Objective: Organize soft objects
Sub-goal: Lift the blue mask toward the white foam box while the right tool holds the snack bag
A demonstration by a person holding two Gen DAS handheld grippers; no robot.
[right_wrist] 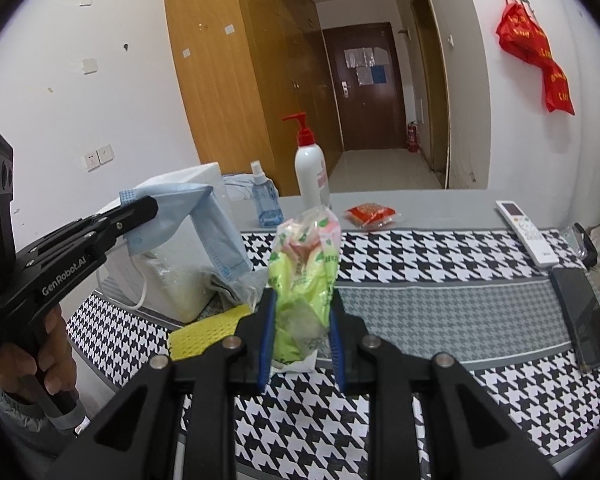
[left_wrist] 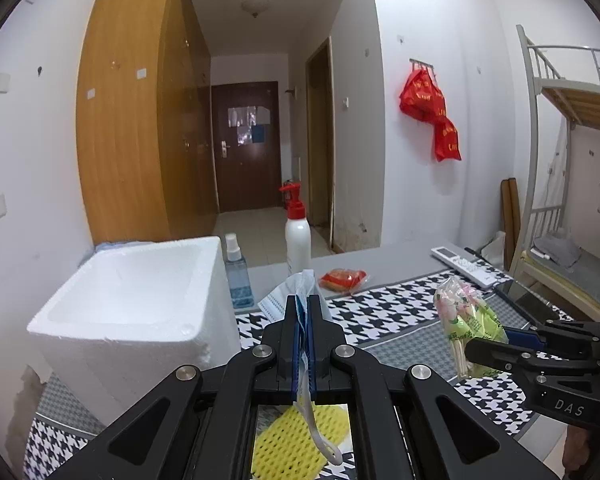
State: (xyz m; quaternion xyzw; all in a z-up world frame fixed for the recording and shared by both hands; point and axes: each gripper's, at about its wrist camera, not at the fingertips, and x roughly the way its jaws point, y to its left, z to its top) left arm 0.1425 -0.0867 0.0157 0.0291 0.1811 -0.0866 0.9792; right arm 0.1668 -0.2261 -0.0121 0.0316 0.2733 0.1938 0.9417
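Two grips on: left gripper fingers clenched on the face mask, right gripper fingers squeezing the green packet between them.

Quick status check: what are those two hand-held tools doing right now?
Left tool shut on face mask. Right tool clamped on green packet. Both lifted off table; foam box at left, nothing blocking.

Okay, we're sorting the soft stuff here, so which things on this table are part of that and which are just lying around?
Part of the job:
- face mask, pinched in the left hand-held gripper
- green plastic packet, in the right hand-held gripper
- yellow sponge
- white foam box, probably the bin

Lying about:
- pump bottle
- blue spray bottle
- remote
- phone
- red packet
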